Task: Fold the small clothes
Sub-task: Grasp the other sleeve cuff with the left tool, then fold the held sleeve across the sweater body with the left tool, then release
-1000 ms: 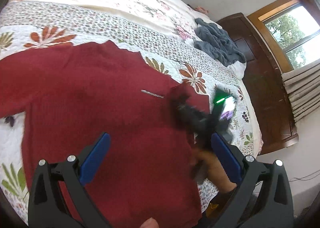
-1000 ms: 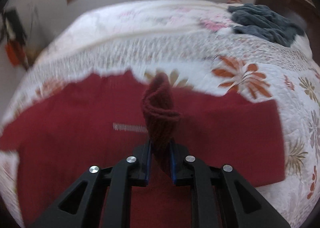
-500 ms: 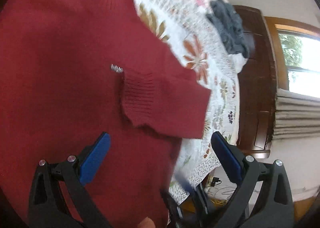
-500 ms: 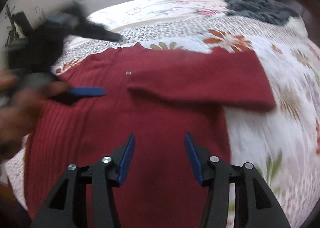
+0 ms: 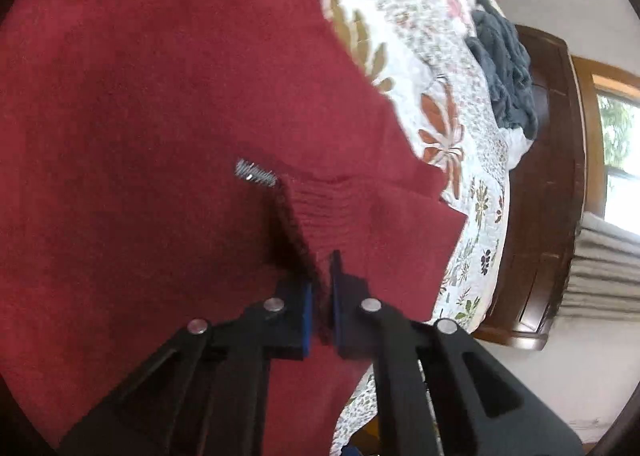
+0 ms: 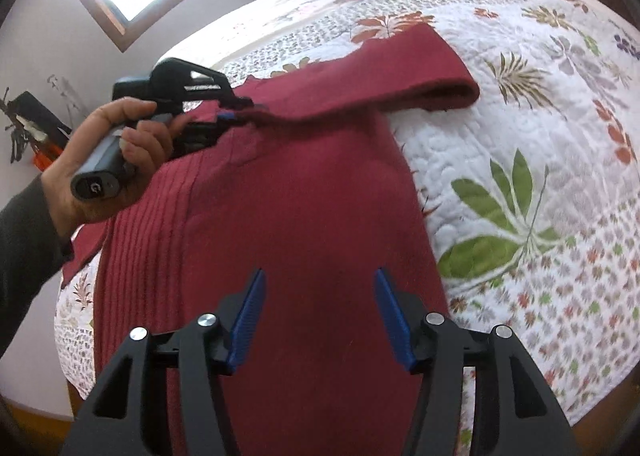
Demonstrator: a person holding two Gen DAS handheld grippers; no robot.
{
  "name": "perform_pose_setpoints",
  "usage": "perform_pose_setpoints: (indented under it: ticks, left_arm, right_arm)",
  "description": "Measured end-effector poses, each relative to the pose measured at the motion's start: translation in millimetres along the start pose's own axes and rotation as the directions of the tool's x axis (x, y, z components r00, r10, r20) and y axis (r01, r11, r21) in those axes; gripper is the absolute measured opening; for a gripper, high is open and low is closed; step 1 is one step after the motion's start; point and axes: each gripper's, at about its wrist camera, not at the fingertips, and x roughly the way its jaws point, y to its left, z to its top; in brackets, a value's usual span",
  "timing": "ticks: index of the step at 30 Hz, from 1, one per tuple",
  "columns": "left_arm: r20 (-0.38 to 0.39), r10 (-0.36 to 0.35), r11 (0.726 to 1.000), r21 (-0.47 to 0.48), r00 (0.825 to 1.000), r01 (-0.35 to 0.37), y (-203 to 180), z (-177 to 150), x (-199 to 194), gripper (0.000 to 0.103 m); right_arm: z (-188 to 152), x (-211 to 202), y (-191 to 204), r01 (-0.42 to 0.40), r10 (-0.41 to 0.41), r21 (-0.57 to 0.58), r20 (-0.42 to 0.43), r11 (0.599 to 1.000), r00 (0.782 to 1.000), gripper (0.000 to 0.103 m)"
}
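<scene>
Left wrist view, left gripper (image 5: 320,288) jaws clamped on red sweater (image 5: 140,116) cuff, right gripper (image 6: 320,316) jaws wide, empty above sweater body.

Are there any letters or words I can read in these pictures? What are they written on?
"G": one mark that looks like this letter, on the round end of the grey handle in the hand.
Silver tag on the red sweater: too blurred to read.
White print on top of the left tongs: too small to read.
Nothing else shows any writing.
</scene>
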Motion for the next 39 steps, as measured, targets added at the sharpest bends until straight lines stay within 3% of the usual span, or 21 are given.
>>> perform_pose_setpoints:
  ticks: [5,12,16,21,28,35,37,39]
  left_arm:
    - [0.042,0.004,0.994,0.111,0.999,-0.009,-26.1,-0.2,-38.5,0.005]
    - [0.133,0.009,0.976,0.215,0.991,-0.038,-45.7,7.3,-125.7,0.005]
    - [0.194,0.022,0.972,0.227,0.981,-0.067,-33.1,11.5,-181.2,0.004]
    - [0.243,0.048,0.975,0.199,0.969,-0.098,-2.9,15.6,-221.2,0.004]
    - [0.253,0.108,0.985,0.104,0.961,-0.138,75.2,21.2,-240.1,0.004]
    - [0.204,0.201,0.977,0.035,0.958,-0.212,146.9,27.4,-207.3,0.005]
    - [0.177,0.284,0.958,-0.008,0.942,-0.287,158.0,28.2,-198.6,0.011]
    - [0.217,0.330,0.943,-0.028,0.919,-0.332,153.9,24.8,-207.9,0.013]
  right_arm:
    - [-4.4,-4.8,6.2,-0.014,0.014,0.002,-0.003,1.000,1.000,0.057]
    - [-3.4,-16.3,16.0,-0.030,0.029,0.011,0.007,1.000,1.000,0.057]
    - [-4.0,-19.1,22.6,-0.028,0.028,-0.001,0.007,1.000,1.000,0.057]
    - [-7.6,-19.7,31.7,-0.032,0.032,-0.003,0.000,0.999,0.999,0.057]
    - [-12.4,-8.7,39.5,-0.030,0.029,-0.003,-0.029,1.000,0.999,0.057]
    - [-12.0,3.3,43.3,-0.029,0.028,-0.012,-0.049,1.000,0.998,0.057]
    - [-11.3,4.9,44.1,-0.031,0.031,-0.010,-0.055,0.999,0.998,0.057]
    - [-10.2,3.0,45.2,-0.033,0.033,-0.015,-0.053,0.999,0.998,0.057]
